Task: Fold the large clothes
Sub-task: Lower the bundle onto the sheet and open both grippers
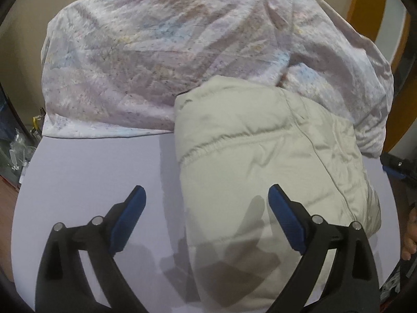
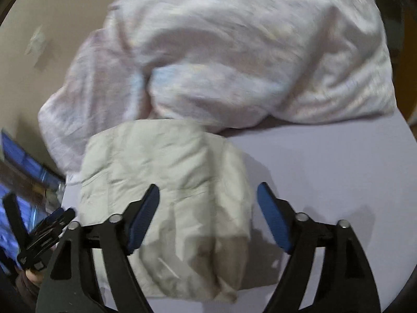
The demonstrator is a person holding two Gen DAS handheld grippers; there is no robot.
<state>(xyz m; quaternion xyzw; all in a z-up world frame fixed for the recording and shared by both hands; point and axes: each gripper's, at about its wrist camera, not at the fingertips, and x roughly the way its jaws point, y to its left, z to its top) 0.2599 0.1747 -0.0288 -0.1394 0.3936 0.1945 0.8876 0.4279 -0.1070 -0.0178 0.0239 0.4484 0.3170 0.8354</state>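
Observation:
A folded cream padded jacket (image 1: 260, 161) lies on the pale lilac table (image 1: 91, 177). In the left wrist view my left gripper (image 1: 206, 190) hovers above the jacket's near left edge, jaws wide open, one blue pad over bare table and the other over the jacket, touching nothing. In the right wrist view the same jacket (image 2: 169, 172) sits below my right gripper (image 2: 208, 187), which is open with nothing pressed between its pads. The right pad hangs over bare table (image 2: 325, 172). This view is blurred. My left gripper (image 2: 47, 232) shows at its lower left edge.
A large crumpled pastel-printed sheet (image 1: 156, 60) is heaped across the back of the table, touching the jacket's far side (image 2: 247, 60). A beige wall stands behind it. Clutter lies off the table's left edge (image 1: 18, 146). A hand (image 1: 410, 234) shows at the right rim.

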